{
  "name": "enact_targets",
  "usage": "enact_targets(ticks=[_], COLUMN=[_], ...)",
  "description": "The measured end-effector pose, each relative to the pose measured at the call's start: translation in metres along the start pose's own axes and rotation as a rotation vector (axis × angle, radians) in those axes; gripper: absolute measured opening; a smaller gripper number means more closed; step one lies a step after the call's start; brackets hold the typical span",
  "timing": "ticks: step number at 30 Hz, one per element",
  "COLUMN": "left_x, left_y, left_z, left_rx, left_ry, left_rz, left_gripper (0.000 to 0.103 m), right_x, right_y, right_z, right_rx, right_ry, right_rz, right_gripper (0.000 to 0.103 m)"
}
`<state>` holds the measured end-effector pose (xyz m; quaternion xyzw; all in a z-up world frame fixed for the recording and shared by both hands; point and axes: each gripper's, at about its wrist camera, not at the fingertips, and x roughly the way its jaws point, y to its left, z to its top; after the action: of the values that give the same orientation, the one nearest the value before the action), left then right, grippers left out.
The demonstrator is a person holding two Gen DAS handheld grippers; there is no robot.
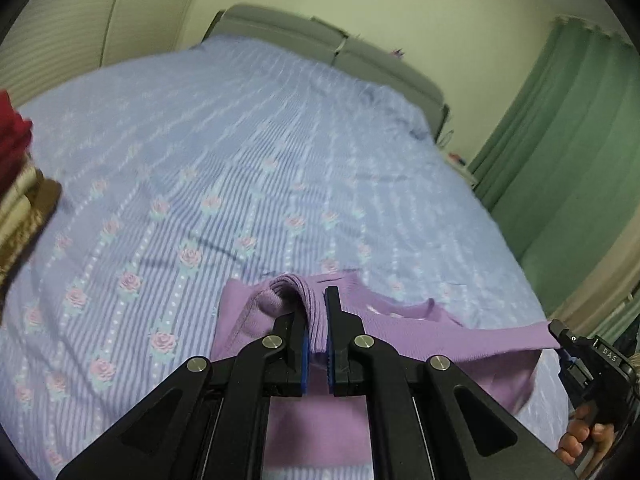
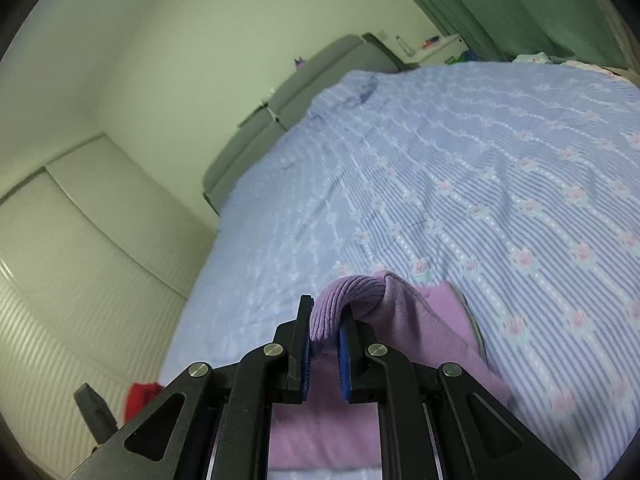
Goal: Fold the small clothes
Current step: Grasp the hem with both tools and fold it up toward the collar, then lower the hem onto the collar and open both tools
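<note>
now the left gripper (image 1: 316, 336) and right gripper (image 2: 325, 340) each pinch a ribbed edge of the purple top (image 1: 440, 324) above the bed (image 1: 240, 160), so a hard tug could slip it out and spoil the fold

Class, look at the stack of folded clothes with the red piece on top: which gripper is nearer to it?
Left. The stack lies just left of the left gripper; the right gripper, holding the purple garment's other end, is farther.

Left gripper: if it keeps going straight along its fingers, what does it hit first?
Beyond the purple top it holds, the left gripper points down at bare bedsheet. Nothing else shows in that line, so probably the sheet, though depth is unclear.
</note>
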<state>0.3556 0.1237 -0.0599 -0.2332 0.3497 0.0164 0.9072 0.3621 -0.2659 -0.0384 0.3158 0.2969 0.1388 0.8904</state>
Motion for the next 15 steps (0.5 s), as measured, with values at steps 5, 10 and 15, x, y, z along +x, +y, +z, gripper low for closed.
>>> enact_targets(ticks=[5, 10, 15], left_x=[0.046, 0.071, 0.086], left_y=[0.018, 0.03, 0.034], left_z=[-0.004, -0.01, -0.011], left_rx=[-0.052, -0.091, -0.083], left_ry=[0.087, 0.156, 0.186], left_rz=[0.028, 0.039, 0.036], left_gripper=[0.008, 0.008, 0.011], right_x=[0.049, 0.087, 0.107], right_y=[-0.014, -0.032, -0.043], right_z=[0.005, -0.001, -0.005], right_rx=[-0.001, 0.017, 0.009], right_ry=[0.059, 0.111, 0.128], right_rz=[-0.083, -0.14, -0.167], right_gripper=[0.011, 0.011, 0.011])
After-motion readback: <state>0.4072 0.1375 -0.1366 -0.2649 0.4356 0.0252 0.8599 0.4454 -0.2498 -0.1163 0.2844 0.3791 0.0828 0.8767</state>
